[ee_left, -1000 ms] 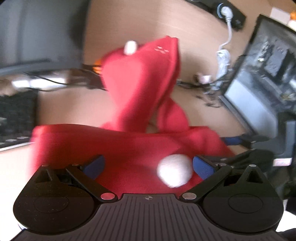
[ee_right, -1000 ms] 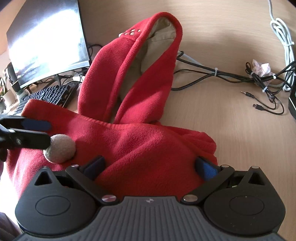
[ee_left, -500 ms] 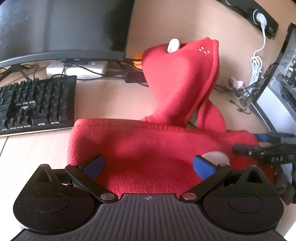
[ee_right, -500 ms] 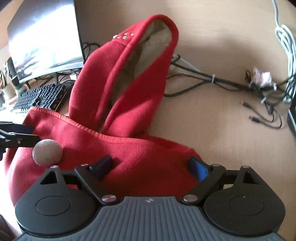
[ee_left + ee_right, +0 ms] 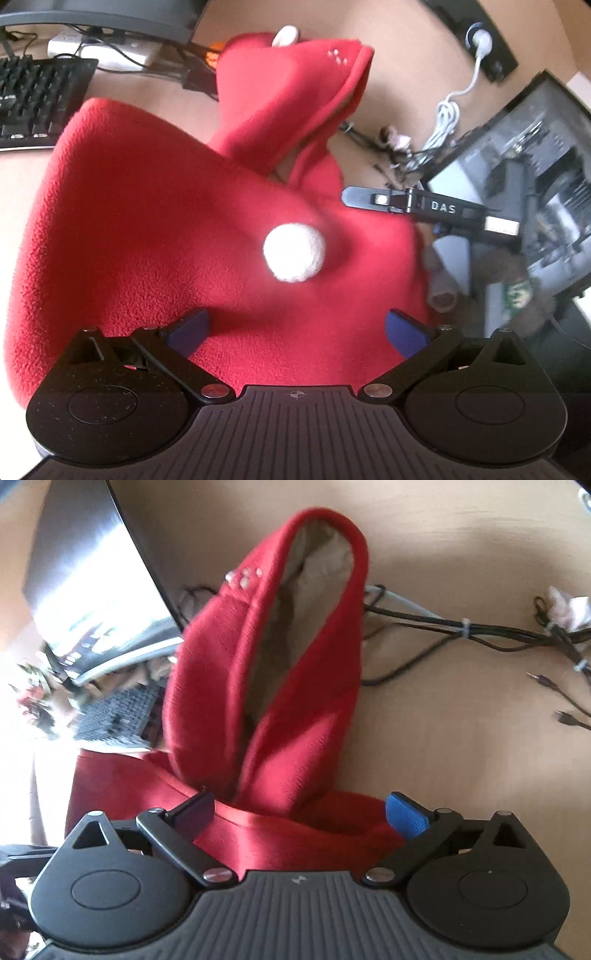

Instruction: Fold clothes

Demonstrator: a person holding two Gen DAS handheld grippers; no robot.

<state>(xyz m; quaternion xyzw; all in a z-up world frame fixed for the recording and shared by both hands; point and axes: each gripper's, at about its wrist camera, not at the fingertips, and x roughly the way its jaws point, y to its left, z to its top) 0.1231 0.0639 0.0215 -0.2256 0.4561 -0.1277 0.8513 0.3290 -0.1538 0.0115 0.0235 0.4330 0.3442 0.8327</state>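
Observation:
A red fleece hooded garment (image 5: pixel 166 221) with a white pompom (image 5: pixel 294 253) lies on the wooden desk. Its hood (image 5: pixel 280 635), lined in beige, stands up toward the back. My left gripper (image 5: pixel 295 332) is open with the red fabric bunched between its blue pads. My right gripper (image 5: pixel 299 812) is open too, its pads on either side of the garment's folded edge below the hood. The right gripper also shows in the left wrist view (image 5: pixel 424 208) at the garment's right edge.
A black keyboard (image 5: pixel 33 99) and a monitor (image 5: pixel 92 576) are at the left. Black cables (image 5: pixel 480 635) and a white cord (image 5: pixel 450 114) lie on the desk (image 5: pixel 461 738) at the back right. A second screen (image 5: pixel 524 177) stands at the right.
The left gripper has tilted and moved over the garment, and the pompom now sits higher in its view. The right gripper has moved closer to the hood's base.

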